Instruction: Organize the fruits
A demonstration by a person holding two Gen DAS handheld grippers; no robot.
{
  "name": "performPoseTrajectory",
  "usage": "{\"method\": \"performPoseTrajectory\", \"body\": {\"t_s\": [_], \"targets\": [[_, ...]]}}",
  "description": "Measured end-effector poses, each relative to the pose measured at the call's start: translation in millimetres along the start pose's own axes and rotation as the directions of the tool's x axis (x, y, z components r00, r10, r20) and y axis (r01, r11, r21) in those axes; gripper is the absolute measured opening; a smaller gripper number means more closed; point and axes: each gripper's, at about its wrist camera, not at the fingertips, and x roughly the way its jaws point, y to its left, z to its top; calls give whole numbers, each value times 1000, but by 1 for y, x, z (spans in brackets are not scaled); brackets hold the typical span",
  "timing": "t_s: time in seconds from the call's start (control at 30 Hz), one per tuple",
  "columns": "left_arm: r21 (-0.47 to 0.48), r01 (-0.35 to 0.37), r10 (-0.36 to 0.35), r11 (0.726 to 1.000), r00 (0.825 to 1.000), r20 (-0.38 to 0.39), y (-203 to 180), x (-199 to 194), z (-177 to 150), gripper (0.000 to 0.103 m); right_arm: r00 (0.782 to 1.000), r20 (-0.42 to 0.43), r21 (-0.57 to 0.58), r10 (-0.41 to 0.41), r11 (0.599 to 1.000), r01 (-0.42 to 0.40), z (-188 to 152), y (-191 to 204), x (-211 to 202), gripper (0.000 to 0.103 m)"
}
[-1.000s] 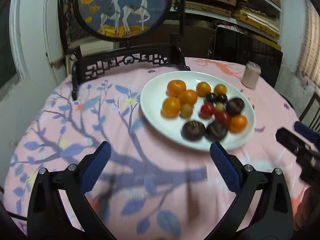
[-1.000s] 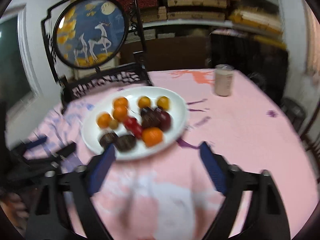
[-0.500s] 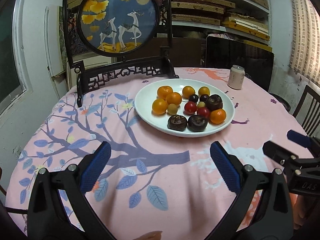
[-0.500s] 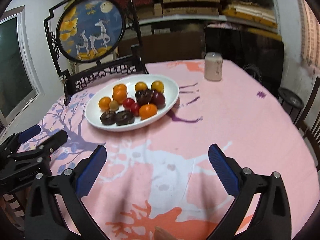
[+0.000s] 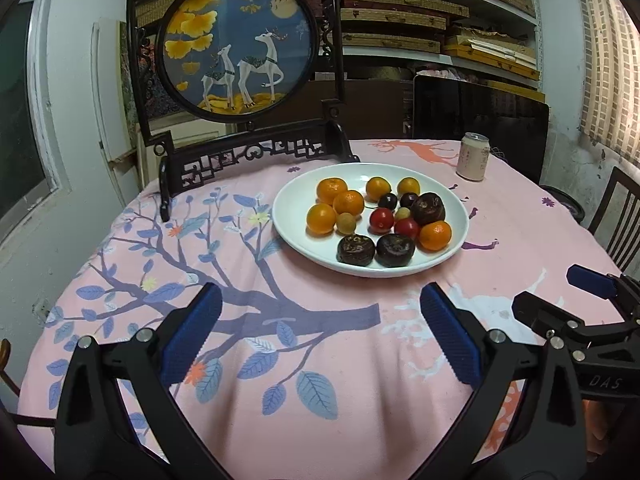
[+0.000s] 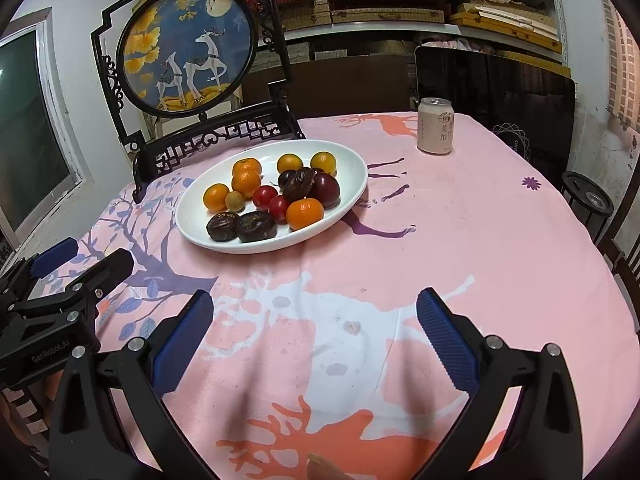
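Left wrist view: both pulled back from white plate (image 5: 290, 208) of fruits (image 5: 380, 218); left hand-held gripper (image 5: 320, 330) and right hand-held gripper (image 6: 314, 326) gaping, empty.

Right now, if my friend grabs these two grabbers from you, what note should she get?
Left gripper: open, holding nothing, above the tablecloth short of the plate.
Right gripper: open, holding nothing, beside the left one.
All the fruit lies on the white plate: tangerines, red cherry tomatoes, dark plums, dark wrinkled fruits, small pale fruits.
The kinds sit partly grouped, partly mixed, so this fits sorting still to come or just ended.
A drink can stands apart behind the plate.
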Motion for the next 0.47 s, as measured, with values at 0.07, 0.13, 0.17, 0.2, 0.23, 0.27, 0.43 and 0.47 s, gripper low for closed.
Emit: {"method": "performPoseTrajectory", "body": {"t_s": [0.07,0.13,0.17,0.2,0.23,0.27,0.43,0.47], "targets": [[7,-9,8,1000,1000,12,-1,-2,0,101,1000,-1,1,1,1000,-1,0,0,0,102],[7,-1,1,1000,1000,13,-1,-2,0,101,1000,-4,2,0,1000,0,0,0,0,102],[9,3,-3,1000,1000,14,-1,-2,0,101,1000,-4,3,1,1000,-1,0,0,0,102],[11,5,-5,1000,1000,15,-2,-2,0,101,1000,-5,4,3,1000,-3,-1,0,0,102],[13,5,-5,1000,1000,16,-2,-2,0,101,1000,-5,4,2,1000,-2,-1,0,0,102],[14,2,-2,1000,1000,18,-2,-2,1,101,1000,-5,4,2,1000,-2,-1,0,0,102],[1,5,-5,1000,1000,4,0,1,0,101,1000,-16,6,3,1000,-3,-1,1,2,102],[-3,5,-5,1000,1000,2,1,2,1,101,1000,-17,7,4,1000,-4,-1,1,2,102]]}}
